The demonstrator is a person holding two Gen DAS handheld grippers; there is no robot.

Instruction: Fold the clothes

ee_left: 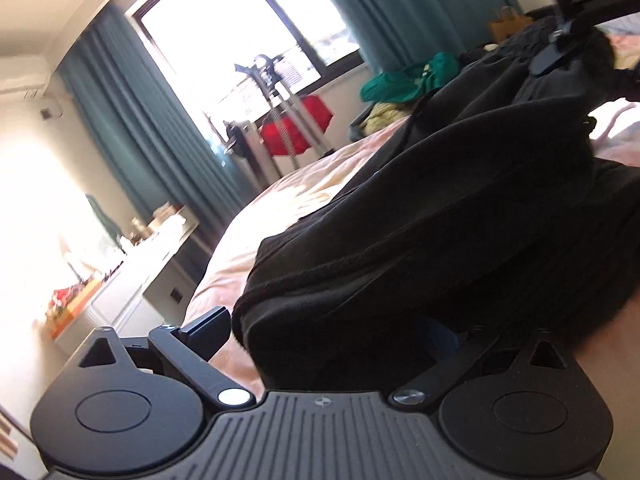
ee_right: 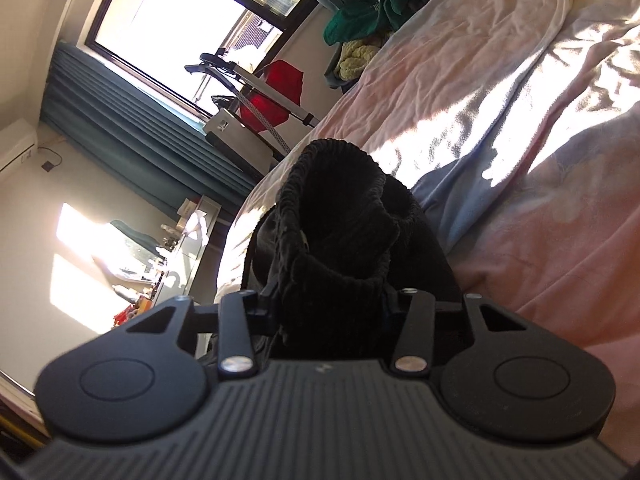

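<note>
- I am looking across the bed (ee_right: 520, 128), whose pale pink and cream cover is lying rumpled with bright sun patches falling on it; the whole scene is tilting steeply in both wrist views.
- Behind it, teal curtains (ee_left: 132, 120) are hanging on either side of a bright window (ee_left: 224, 28).
- The black garment (ee_left: 440, 232) is lying in a thick heap on the bed cover, filling the middle of my left view and stretching toward the far end of the bed.
- A white desk (ee_left: 132, 280) is standing beside the bed, carrying small clutter I cannot make out.
- A garment steamer on a stand (ee_right: 244, 92) is standing under the window with a red cloth (ee_right: 280, 84) hanging behind it.
- A green garment (ee_right: 360, 12) is sitting bunched at the far corner of the bed, with a pale yellow fabric (ee_right: 356, 56) just below it.
- My right tool (ee_right: 332, 300) is pinching a ribbed edge of the black garment (ee_right: 344, 216), with the fabric bunching up between its fingers and rising in front of the camera.
- My left tool (ee_left: 340, 332) is standing spread wide, one finger (ee_left: 208, 330) showing clear of the cloth and the other hidden under the garment's near edge; I am seeing no grip there.
- The right tool is also showing small at the upper right of my left view, over the far part of the garment.
</note>
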